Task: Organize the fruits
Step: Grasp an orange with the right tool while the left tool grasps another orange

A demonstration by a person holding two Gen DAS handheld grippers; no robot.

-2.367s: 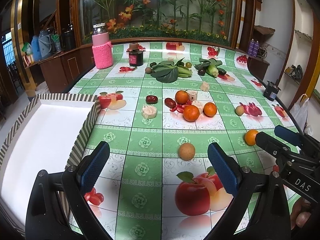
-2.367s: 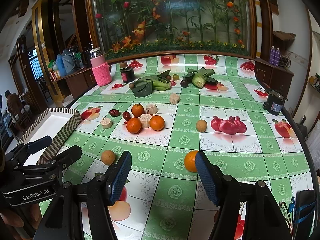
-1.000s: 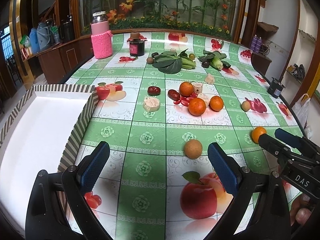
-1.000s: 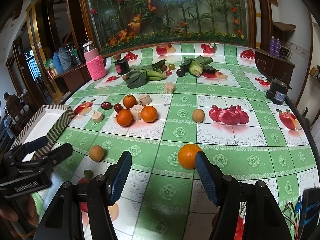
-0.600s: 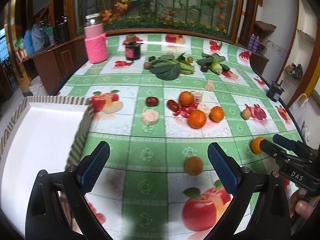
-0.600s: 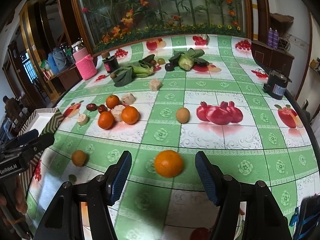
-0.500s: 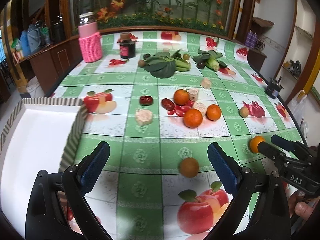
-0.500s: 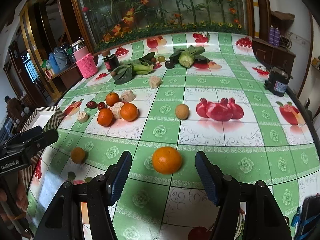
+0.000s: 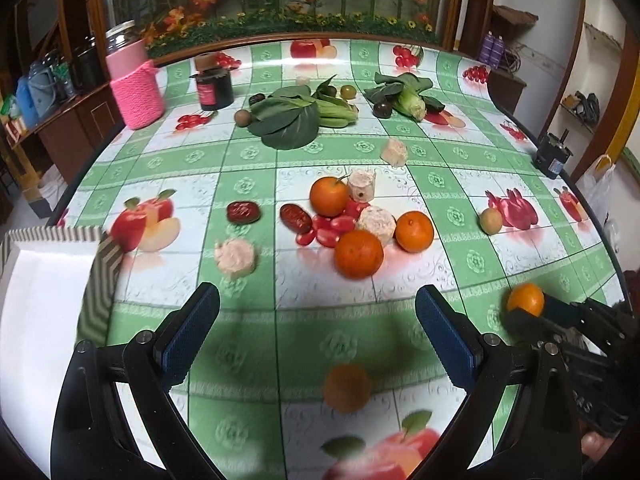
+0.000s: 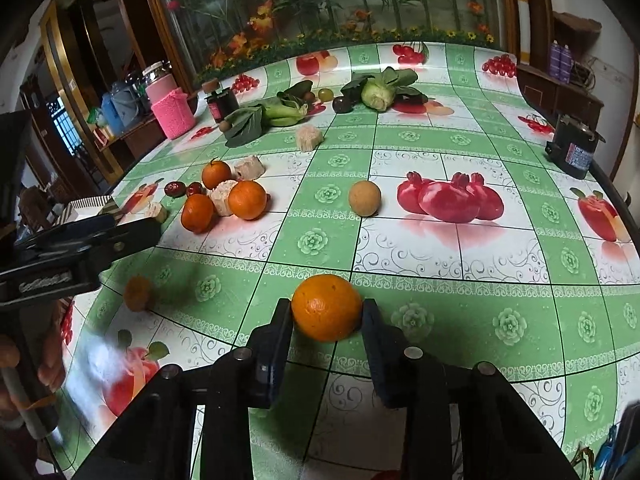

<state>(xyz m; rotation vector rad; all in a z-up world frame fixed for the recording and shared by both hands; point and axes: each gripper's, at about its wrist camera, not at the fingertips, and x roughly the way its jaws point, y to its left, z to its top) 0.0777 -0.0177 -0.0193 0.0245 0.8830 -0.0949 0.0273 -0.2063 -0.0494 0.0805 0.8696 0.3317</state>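
Observation:
An orange (image 10: 326, 306) rests on the green fruit-print tablecloth. It lies between the jaws of my right gripper (image 10: 326, 320), which are closing on it, and both pads touch its sides. The left wrist view shows the same orange (image 9: 525, 299) at the right, at the tips of that gripper (image 9: 530, 314). My left gripper (image 9: 318, 336) stands open above the cloth. A small brownish round fruit (image 9: 346, 388), blurred, lies below the gap between its fingers, untouched. Further back are three oranges (image 9: 359, 253) with red dates, small tomatoes and pale chunks.
A white box with a striped rim (image 9: 100, 272) sits at the left table edge. A tan round fruit (image 10: 364, 198) lies mid-table. Leafy greens (image 9: 292, 120), a dark jar (image 9: 214, 88) and a pink-sleeved jar (image 9: 136, 88) stand at the back. A black device (image 10: 574, 148) stands at the right edge.
The right gripper's jaws have come in from wide open onto the orange. The left gripper has moved forward over the table, so the brown fruit now sits lower between its fingers.

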